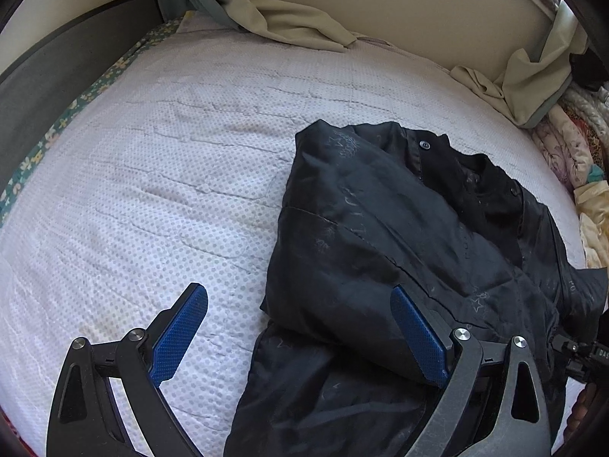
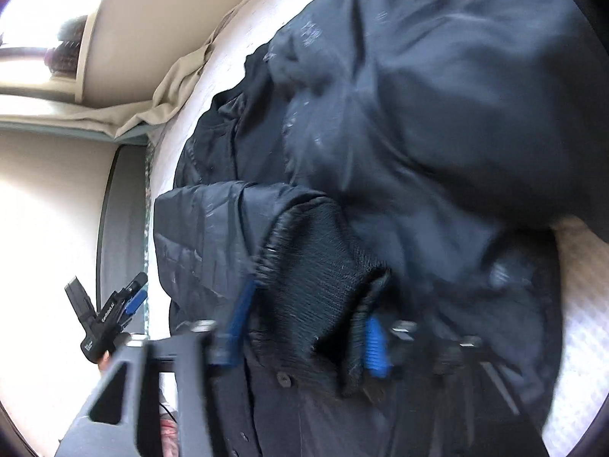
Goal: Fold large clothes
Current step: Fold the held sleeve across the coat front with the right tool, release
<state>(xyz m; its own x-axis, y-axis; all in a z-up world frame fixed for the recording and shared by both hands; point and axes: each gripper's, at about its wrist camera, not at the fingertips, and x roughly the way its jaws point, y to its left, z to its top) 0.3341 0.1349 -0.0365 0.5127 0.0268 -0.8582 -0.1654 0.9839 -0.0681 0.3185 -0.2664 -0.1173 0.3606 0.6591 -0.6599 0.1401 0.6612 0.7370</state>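
Jacket (image 1: 399,228) is partly folded on bed (image 1: 152,190); cuff (image 2: 319,285) is clamped by right gripper (image 2: 304,327); left gripper (image 1: 300,335) is held agape, empty.

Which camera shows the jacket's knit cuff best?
The right wrist view. The ribbed cuff fills the space between the right gripper fingers, though blurred. The left wrist view shows the jacket body and collar, but no cuff I can make out.

My jacket (image 1: 399,228) is black with faint pale stars and lettering, its ribbed cuff (image 2: 319,282) plain black. The mattress cover (image 1: 152,190) is white with grey dots (a green floral sheet (image 1: 76,103) edges it). Beige curtains (image 1: 274,15). Both my grippers' pads (image 1: 179,335) are blue.
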